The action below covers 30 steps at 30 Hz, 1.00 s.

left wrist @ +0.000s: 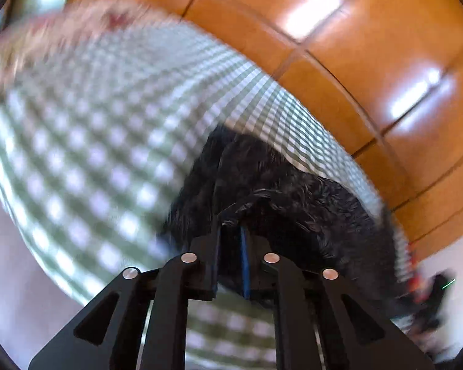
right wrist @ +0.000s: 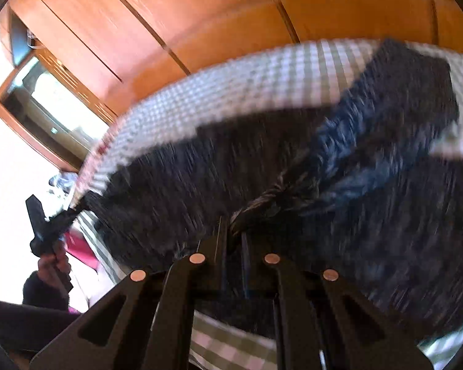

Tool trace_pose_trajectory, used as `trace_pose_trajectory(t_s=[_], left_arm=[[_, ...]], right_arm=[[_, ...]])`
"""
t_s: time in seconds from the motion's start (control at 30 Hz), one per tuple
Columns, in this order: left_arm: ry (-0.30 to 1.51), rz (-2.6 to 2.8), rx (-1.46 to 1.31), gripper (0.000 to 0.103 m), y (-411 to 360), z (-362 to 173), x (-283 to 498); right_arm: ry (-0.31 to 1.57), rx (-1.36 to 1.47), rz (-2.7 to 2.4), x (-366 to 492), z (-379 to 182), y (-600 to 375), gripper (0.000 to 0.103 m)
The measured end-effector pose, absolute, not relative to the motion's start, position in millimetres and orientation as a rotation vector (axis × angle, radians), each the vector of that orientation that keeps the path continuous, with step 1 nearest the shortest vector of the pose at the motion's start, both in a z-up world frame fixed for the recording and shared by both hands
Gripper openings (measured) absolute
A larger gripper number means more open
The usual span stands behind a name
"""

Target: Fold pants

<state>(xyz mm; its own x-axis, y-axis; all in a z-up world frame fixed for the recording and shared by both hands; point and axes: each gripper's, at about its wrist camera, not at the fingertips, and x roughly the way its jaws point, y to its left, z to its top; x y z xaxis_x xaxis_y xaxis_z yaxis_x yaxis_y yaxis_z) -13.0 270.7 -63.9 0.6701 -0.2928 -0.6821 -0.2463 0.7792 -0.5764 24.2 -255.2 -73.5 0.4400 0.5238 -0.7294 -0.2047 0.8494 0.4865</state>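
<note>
left gripper (left wrist: 231,231) clamps pants (left wrist: 277,203) hem at 6 o'clock | right gripper (right wrist: 233,237) pinches another edge | likely spreading pants over checked cloth (left wrist: 92,129) for folding

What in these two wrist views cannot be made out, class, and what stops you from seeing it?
- Left wrist view: the pink patch beyond the checked cloth is motion-blurred; unidentifiable.
- Left wrist view: the left gripper pinches the black pants; the rest runs off-frame lower right.
- Right wrist view: the right gripper grips bunched fabric; blur hides waistband or hem.
- Right wrist view: red items beside the cloth are too small.
</note>
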Motion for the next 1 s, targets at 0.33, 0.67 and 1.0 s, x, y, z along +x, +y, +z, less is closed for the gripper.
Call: trace_pose_trajectory(t_s=[0.33, 0.67, 1.0], left_arm=[[0.755, -0.205, -1.082, 0.051, 278, -59, -29], [0.762, -0.13, -0.923, 0.004, 253, -34, 13], [0.863, -0.087, -0.743, 0.004, 253, -57, -9]], right_arm=[[1.044, 0.318, 0.416, 36, -98, -252, 0.007], [1.028, 0.301, 0.409, 36, -93, -248, 0.007], [0.965, 0.247, 0.483, -8, -55, -253, 0.005]])
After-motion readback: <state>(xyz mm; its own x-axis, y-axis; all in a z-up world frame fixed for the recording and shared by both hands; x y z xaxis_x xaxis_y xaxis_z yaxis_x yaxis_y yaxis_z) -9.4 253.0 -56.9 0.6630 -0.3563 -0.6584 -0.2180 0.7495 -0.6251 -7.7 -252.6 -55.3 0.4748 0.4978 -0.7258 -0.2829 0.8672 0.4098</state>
